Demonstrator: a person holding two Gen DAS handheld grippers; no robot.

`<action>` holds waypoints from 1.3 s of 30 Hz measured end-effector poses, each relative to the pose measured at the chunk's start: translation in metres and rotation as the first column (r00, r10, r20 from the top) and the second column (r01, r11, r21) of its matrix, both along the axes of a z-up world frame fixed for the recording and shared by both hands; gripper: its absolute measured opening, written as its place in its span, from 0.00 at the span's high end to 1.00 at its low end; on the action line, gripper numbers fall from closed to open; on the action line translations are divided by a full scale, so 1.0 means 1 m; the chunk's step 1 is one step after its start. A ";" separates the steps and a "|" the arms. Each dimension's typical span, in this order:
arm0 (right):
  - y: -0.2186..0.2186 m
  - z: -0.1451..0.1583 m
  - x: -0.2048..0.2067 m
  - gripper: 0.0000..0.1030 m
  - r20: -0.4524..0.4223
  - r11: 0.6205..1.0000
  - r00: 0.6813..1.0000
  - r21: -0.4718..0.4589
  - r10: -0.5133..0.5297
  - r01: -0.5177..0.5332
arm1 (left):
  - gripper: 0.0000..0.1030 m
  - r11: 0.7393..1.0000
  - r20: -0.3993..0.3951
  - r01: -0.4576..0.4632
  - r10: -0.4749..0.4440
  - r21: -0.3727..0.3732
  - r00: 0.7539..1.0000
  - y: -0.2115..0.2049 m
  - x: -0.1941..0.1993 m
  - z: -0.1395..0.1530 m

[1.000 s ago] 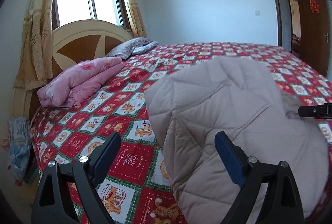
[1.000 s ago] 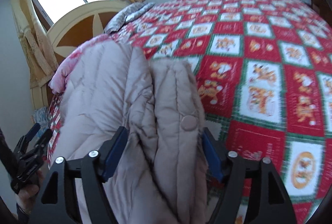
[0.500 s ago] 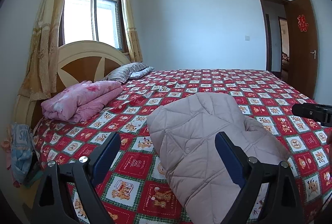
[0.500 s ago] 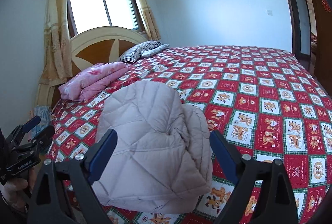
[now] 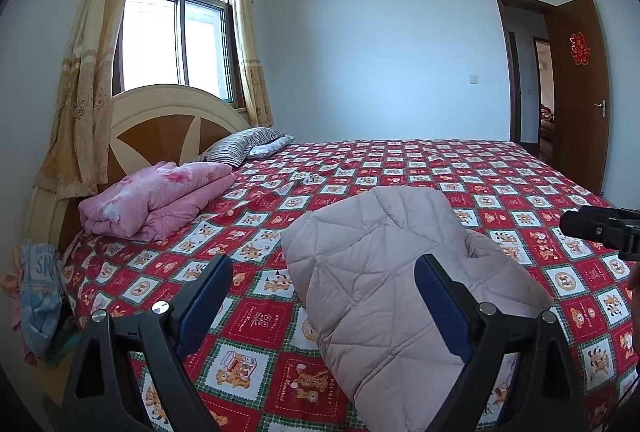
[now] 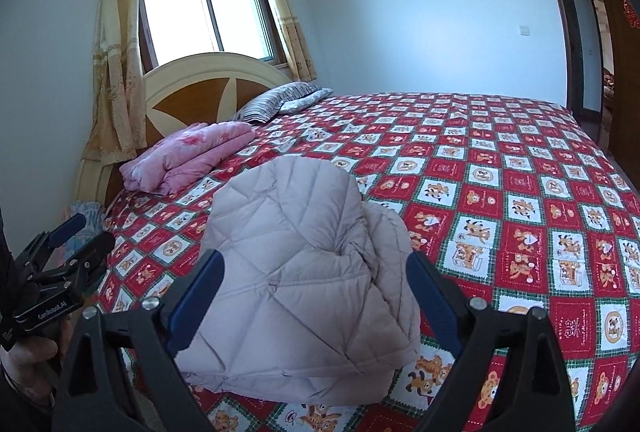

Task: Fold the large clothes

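left gripper (image 5: 323,280): jaws wide, empty, off the jacket | quilt (image 5: 160,198): pink, folded, lay by the headboard (image 5: 168,120) | jacket (image 6: 304,272): beige, quilted, folded, lay on the bedspread (image 6: 520,184) near its front edge | right gripper (image 6: 316,276): jaws wide, holding nothing, clear of jacket

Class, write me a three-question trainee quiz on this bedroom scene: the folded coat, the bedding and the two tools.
1. True or false: the beige coat lies folded on the bed.
2. What lies by the headboard beside the striped pillow?
3. Is either tool gripping the coat?

Key: 1. True. 2. A folded pink blanket. 3. No; the left tool and right tool are both open, clear of it.
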State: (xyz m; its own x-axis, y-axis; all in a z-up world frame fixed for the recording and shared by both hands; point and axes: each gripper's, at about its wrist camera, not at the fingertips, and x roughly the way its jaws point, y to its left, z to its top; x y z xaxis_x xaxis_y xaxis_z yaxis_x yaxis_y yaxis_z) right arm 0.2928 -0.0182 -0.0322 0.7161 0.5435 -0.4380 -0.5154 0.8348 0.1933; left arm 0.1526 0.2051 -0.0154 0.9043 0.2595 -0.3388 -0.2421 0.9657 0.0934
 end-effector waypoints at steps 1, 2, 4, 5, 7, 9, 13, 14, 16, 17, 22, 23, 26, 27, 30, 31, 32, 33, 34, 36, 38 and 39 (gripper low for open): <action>0.001 -0.001 -0.002 0.08 0.000 1.000 1.000 -0.001 0.002 -0.002 | 0.10 1.000 -0.001 -0.001 0.001 0.000 1.000 0.000 0.000 0.000; 0.002 -0.001 -0.002 0.08 -0.001 1.000 1.000 -0.001 0.003 -0.003 | 0.10 1.000 -0.002 -0.003 0.003 0.000 1.000 0.000 0.001 -0.001; 0.003 -0.003 -0.004 0.08 -0.002 1.000 1.000 -0.002 0.003 -0.003 | 0.10 1.000 -0.001 -0.003 0.003 0.002 1.000 -0.001 0.001 -0.001; 0.003 -0.003 -0.005 0.08 -0.002 1.000 1.000 -0.001 0.002 -0.002 | 0.10 1.000 -0.002 -0.002 0.002 0.002 1.000 0.000 0.001 -0.001; 0.002 -0.003 -0.005 0.08 -0.002 1.000 1.000 -0.001 0.002 -0.002 | 0.10 1.000 -0.002 -0.001 0.001 0.005 1.000 0.000 0.001 -0.001; 0.001 -0.004 -0.005 0.08 -0.002 1.000 1.000 0.000 -0.001 0.001 | 0.10 1.000 -0.005 -0.003 0.004 0.011 1.000 -0.001 0.002 -0.002; -0.002 -0.003 -0.005 0.08 0.001 1.000 1.000 0.001 -0.006 0.006 | 0.10 1.000 -0.007 -0.004 0.004 0.010 1.000 -0.001 0.003 -0.003; -0.003 -0.002 -0.006 0.08 0.002 1.000 1.000 0.001 -0.006 0.006 | 0.10 1.000 -0.006 -0.004 0.004 0.011 1.000 -0.001 0.003 -0.003; -0.003 -0.002 -0.006 0.08 0.002 1.000 1.000 0.001 -0.006 0.006 | 0.10 1.000 -0.006 -0.004 0.004 0.012 1.000 -0.001 0.003 -0.003; -0.003 -0.002 -0.006 0.08 0.002 1.000 1.000 0.001 -0.006 0.006 | 0.10 1.000 -0.006 -0.004 0.004 0.012 1.000 -0.001 0.003 -0.003; -0.003 -0.002 -0.006 0.08 0.002 1.000 1.000 0.001 -0.005 0.005 | 0.10 1.000 -0.008 -0.002 0.003 0.016 1.000 -0.002 0.002 -0.004; -0.004 -0.002 -0.006 0.08 0.002 1.000 1.000 -0.001 -0.005 0.005 | 0.10 1.000 -0.009 -0.003 0.003 0.016 1.000 -0.002 0.003 -0.004; -0.005 -0.002 -0.007 0.08 0.003 1.000 1.000 0.000 -0.008 0.008 | 0.10 1.000 -0.014 -0.004 0.004 0.015 1.000 -0.003 0.003 -0.004; -0.005 -0.001 -0.007 0.08 0.003 1.000 1.000 0.001 -0.009 0.009 | 0.10 1.000 -0.014 -0.005 0.005 0.014 1.000 -0.003 0.003 -0.004; -0.007 0.000 -0.007 0.08 0.007 1.000 1.000 0.001 -0.013 0.012 | 0.10 1.000 -0.015 -0.006 0.006 0.004 1.000 -0.002 0.004 -0.004; -0.007 0.000 -0.007 0.08 0.008 1.000 1.000 0.001 -0.013 0.013 | 0.10 1.000 -0.016 -0.009 0.009 0.000 1.000 -0.002 0.004 -0.004; -0.007 0.001 -0.007 0.08 0.010 1.000 1.000 0.000 -0.015 0.015 | 0.10 1.000 -0.017 -0.013 0.013 0.000 1.000 -0.002 0.004 -0.004; -0.008 0.002 -0.008 0.08 0.013 1.000 1.000 -0.001 -0.016 0.016 | 0.10 1.000 -0.019 -0.015 0.015 0.000 1.000 -0.002 0.004 -0.004; -0.007 0.002 -0.008 0.08 0.016 1.000 1.000 -0.002 -0.016 0.016 | 0.10 1.000 -0.020 -0.016 0.016 0.002 1.000 -0.002 0.005 -0.004; -0.006 0.003 -0.009 0.08 0.022 1.000 1.000 -0.005 -0.014 0.014 | 0.10 1.000 -0.023 -0.016 0.016 0.002 1.000 -0.002 0.005 -0.003; -0.004 0.004 -0.010 0.08 0.027 1.000 1.000 -0.009 -0.012 0.012 | 0.10 1.000 -0.022 -0.018 0.018 0.002 1.000 -0.002 0.005 -0.002; -0.004 0.005 -0.010 0.08 0.030 1.000 0.999 -0.010 -0.010 0.011 | 0.10 1.000 -0.021 -0.025 0.025 0.002 0.999 -0.002 0.005 -0.002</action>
State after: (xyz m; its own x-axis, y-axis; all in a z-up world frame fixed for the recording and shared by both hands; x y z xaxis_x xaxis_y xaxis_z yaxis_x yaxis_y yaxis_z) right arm 0.2828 -0.0221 -0.0276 0.7347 0.5313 -0.4218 -0.5121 0.8422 0.1689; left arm 0.1578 0.2034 -0.0175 0.8905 0.2822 -0.3570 -0.2638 0.9593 0.1002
